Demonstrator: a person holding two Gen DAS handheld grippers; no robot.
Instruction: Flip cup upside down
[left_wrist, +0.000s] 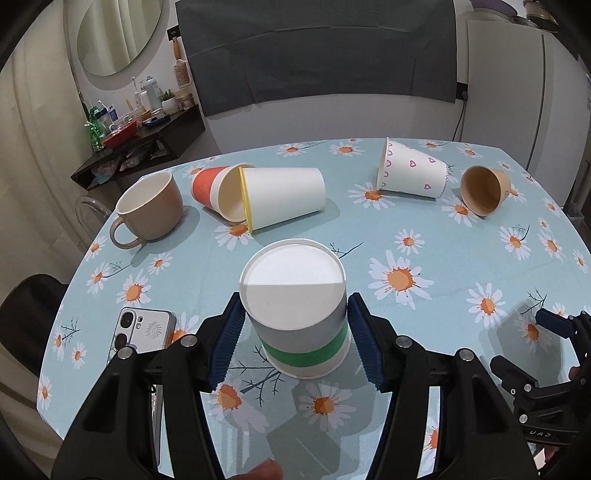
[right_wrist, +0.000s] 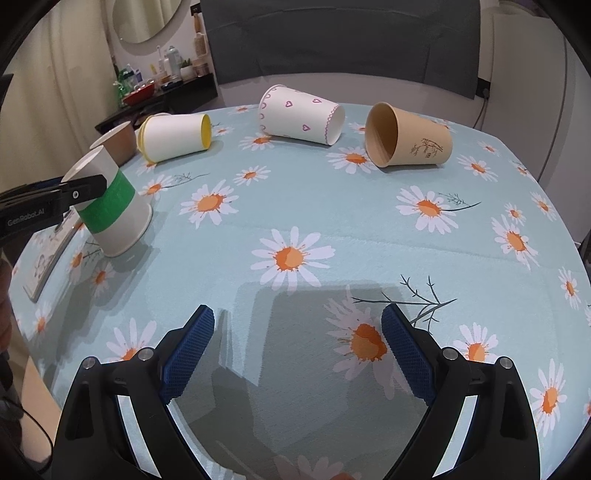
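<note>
A white paper cup with a green band (left_wrist: 301, 325) stands upside down on the daisy tablecloth, base up. My left gripper (left_wrist: 295, 336) brackets it, one blue pad on each side; a narrow gap shows on both sides, so the jaws look open around it. The cup also shows in the right wrist view (right_wrist: 110, 206), at the far left, with the left gripper's finger across it. My right gripper (right_wrist: 297, 354) is open and empty, low over the cloth near the front edge.
Lying on their sides: a white cup with a yellow rim (left_wrist: 284, 197), an orange cup (left_wrist: 210, 188), a heart-print cup (left_wrist: 412, 171), a brown cup (left_wrist: 484, 188). A tan mug (left_wrist: 151, 208) stands upright. A phone (left_wrist: 146, 330) lies at the left.
</note>
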